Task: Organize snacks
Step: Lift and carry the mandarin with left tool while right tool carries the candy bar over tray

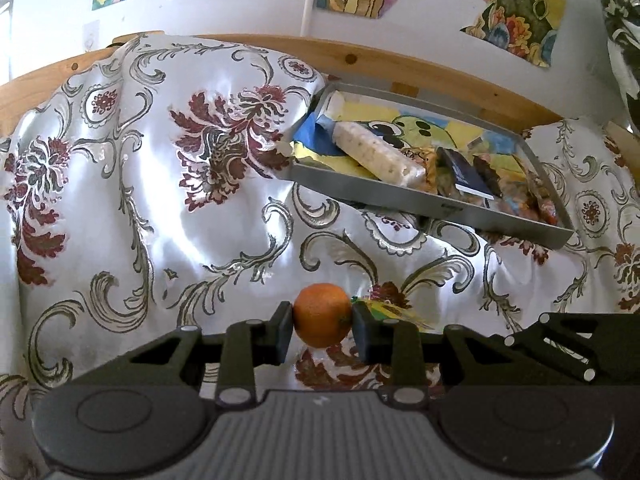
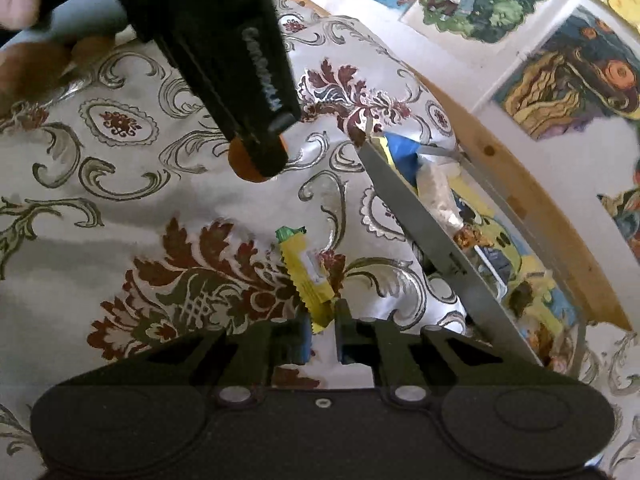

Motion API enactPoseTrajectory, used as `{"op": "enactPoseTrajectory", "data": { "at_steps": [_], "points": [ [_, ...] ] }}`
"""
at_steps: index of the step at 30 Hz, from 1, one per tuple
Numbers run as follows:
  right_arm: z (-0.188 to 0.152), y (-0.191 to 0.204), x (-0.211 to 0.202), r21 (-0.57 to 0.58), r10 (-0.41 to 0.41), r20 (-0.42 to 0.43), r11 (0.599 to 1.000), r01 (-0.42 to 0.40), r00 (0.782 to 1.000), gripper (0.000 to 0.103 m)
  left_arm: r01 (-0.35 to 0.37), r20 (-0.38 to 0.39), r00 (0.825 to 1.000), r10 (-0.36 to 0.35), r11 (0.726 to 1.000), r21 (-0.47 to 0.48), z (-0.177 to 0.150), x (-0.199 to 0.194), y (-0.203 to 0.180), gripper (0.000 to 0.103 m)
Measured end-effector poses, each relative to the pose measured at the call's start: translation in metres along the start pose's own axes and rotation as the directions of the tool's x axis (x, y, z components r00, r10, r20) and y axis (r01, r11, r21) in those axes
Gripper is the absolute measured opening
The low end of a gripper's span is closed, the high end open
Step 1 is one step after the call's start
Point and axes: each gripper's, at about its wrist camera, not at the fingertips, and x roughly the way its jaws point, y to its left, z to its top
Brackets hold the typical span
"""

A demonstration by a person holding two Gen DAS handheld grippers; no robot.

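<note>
**Two grippers over a patterned cloth, each holding a snack**

Left wrist view: the left gripper [image 1: 322, 326] pinches an orange [image 1: 323, 315] between its jaws, one jaw pressed to each side of the fruit. The orange sits just above the cloth [image 1: 160, 184], a shiny white fabric with dark red flowers and grey scrolls. Just right of the orange, a yellow wrapper [image 1: 394, 311] shows behind the right jaw. Farther back and to the right lies a grey tray [image 1: 400, 196], tilted on the folds of the cloth. It holds a pale bar [image 1: 376, 154], a dark blue packet [image 1: 468, 174] and other wrapped snacks on a picture lining. A wooden rail [image 1: 400, 66] runs behind the tray, below a wall hung with drawings.

Right wrist view: the right gripper [image 2: 322, 334] has its jaws nearly together on the near end of the yellow wrapper [image 2: 308, 272], whose green far end rests on the cloth [image 2: 120, 208]. The left gripper [image 2: 256, 160] enters from the upper left, with the orange [image 2: 240, 160] partly hidden behind it. The tray [image 2: 424, 232] stands to the right, its near wall close to the wrapper.
</note>
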Motion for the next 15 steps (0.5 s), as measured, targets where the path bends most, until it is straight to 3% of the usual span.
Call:
{"op": "enactPoseTrajectory", "data": {
  "at_steps": [9,15],
  "points": [
    [0.004,-0.011,-0.009,0.075,-0.06,0.075,0.996,0.054,0.995,0.011,-0.003,0.041,0.999,0.004,0.999,-0.041,0.011,-0.003,0.004,0.035],
    [0.008,-0.015,-0.022,0.099,-0.14,0.152,0.987,0.126,0.979,0.011,-0.002,0.084,0.996,0.006,0.999,-0.046,0.026,-0.008,0.003,0.035]
  ]
}}
